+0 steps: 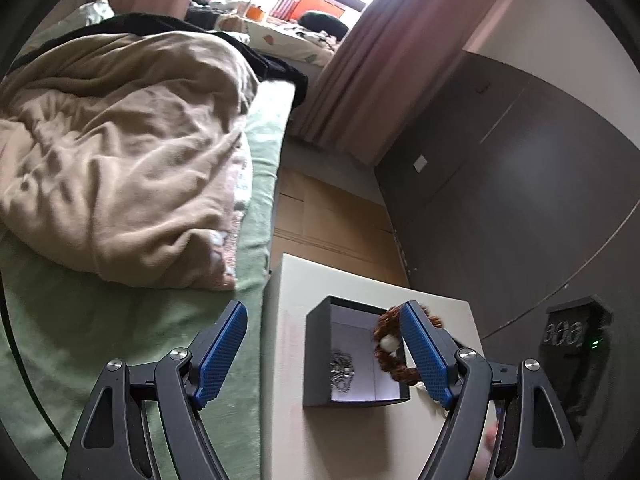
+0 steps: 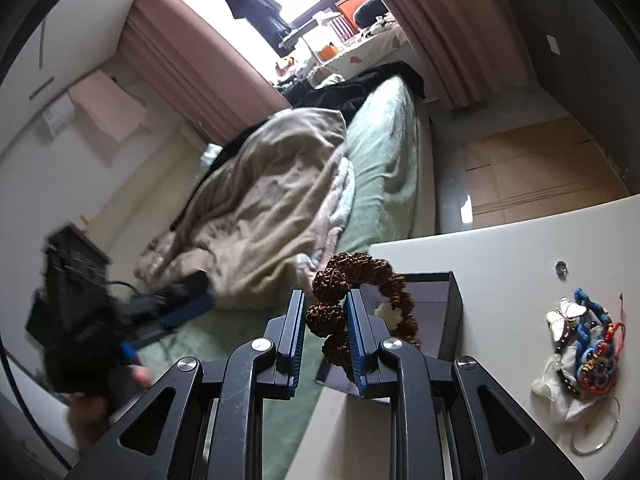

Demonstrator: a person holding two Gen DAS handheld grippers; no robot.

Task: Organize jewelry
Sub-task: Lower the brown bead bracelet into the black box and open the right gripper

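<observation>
Right wrist view: right gripper [image 2: 324, 330] clenched on brown bead bracelet [image 2: 362, 300], loop dangling ahead over dark box [image 2: 450, 312]. Left gripper [image 1: 324, 354] released, empty, box between fingers' line. Silver chain [image 1: 342, 370] already inside. Advice: centre loop over lining, lower before letting go.

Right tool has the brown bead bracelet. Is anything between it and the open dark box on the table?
Nothing visible blocks it. The right tool grips the brown bead bracelet just above the open box, whose lid is off. Inside lies only a silver chain on one side. The left tool is open and empty, with the box seen between its fingers.
</observation>
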